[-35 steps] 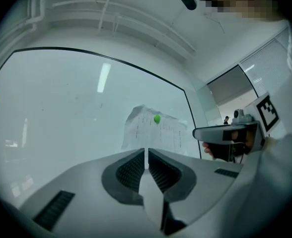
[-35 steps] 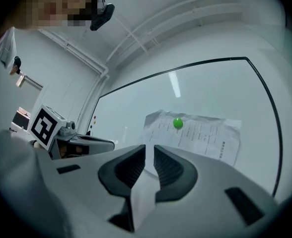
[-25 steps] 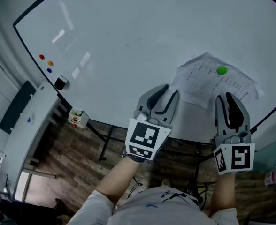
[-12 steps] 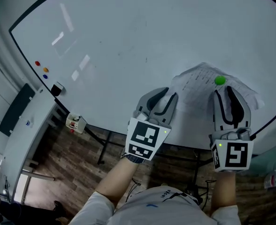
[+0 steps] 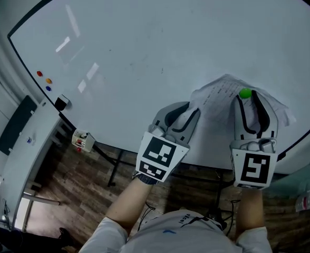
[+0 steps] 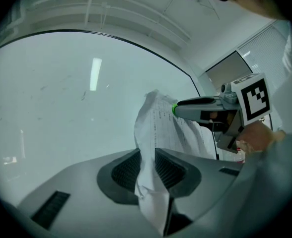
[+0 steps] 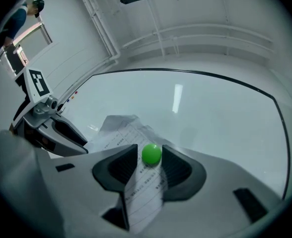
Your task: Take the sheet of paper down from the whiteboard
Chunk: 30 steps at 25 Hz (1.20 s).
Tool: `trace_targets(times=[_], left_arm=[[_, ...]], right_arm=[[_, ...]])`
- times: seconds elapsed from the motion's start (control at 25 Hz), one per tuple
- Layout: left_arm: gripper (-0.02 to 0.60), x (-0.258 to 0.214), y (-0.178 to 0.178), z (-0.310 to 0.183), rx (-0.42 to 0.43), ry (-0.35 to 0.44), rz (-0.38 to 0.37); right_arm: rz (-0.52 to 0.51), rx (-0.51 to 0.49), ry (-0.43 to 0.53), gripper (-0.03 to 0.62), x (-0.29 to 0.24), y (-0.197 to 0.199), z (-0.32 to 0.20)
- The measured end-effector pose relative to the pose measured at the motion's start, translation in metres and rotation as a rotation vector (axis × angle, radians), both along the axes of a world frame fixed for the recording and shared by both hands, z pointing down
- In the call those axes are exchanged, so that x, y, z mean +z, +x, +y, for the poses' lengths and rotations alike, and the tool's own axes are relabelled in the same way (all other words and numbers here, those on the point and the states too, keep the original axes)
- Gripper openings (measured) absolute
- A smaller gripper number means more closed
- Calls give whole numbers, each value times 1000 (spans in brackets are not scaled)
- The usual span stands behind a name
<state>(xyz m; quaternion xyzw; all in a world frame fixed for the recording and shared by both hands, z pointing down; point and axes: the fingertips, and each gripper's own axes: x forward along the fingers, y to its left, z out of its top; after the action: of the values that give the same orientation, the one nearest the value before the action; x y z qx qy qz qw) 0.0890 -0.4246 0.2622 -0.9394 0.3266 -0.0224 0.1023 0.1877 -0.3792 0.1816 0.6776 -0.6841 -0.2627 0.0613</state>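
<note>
As left claw [image 6: 147, 156] grips one sheet [image 6: 162, 124], right claw [image 5: 248, 100] opens, apparently straddling one magnet [image 7: 151, 153].

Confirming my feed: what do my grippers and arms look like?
Left gripper and right gripper: grey, curved tongs lined with black ribbed pads, each bearing a white cube of black square markers. Light short sleeves. Right tongs are opening, green magnet between them.

1 whiteboard [image 5: 144, 46] carries 1 sheet of paper [image 5: 218, 96] at 4 o'clock, with 1 green magnet [image 5: 245, 93] on it. At 9 o'clock are 3 small magnets [image 5: 48, 80] and 1 eraser [image 5: 62, 101]. There are 2 tools: the left tool [image 5: 184, 109] and the right tool [image 5: 246, 97], its jaws opening around the green magnet.
</note>
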Motion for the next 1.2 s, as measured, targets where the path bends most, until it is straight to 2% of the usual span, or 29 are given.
trace_targets(times=[0.16, 0.36, 0.52, 0.72, 0.96, 1.2], left_arm=[[39, 1, 0, -3, -13, 4, 14], [14, 1, -2, -5, -50, 22, 8], [12, 2, -3, -2, -53, 16, 18], [12, 2, -4, 3, -39, -5, 44], [12, 7, -8, 19, -25, -27, 38], [12, 32, -23, 30, -85, -83, 8]], right_arm=[[26, 41, -3, 145, 0, 3, -4], [80, 114, 34, 144, -2, 8, -6], [97, 111, 37, 132, 0, 6, -5], [-37, -7, 23, 130, -2, 5, -3], [-158, -168, -16, 130, 14, 11, 8], [-262, -301, -86, 130, 45, -2, 18]])
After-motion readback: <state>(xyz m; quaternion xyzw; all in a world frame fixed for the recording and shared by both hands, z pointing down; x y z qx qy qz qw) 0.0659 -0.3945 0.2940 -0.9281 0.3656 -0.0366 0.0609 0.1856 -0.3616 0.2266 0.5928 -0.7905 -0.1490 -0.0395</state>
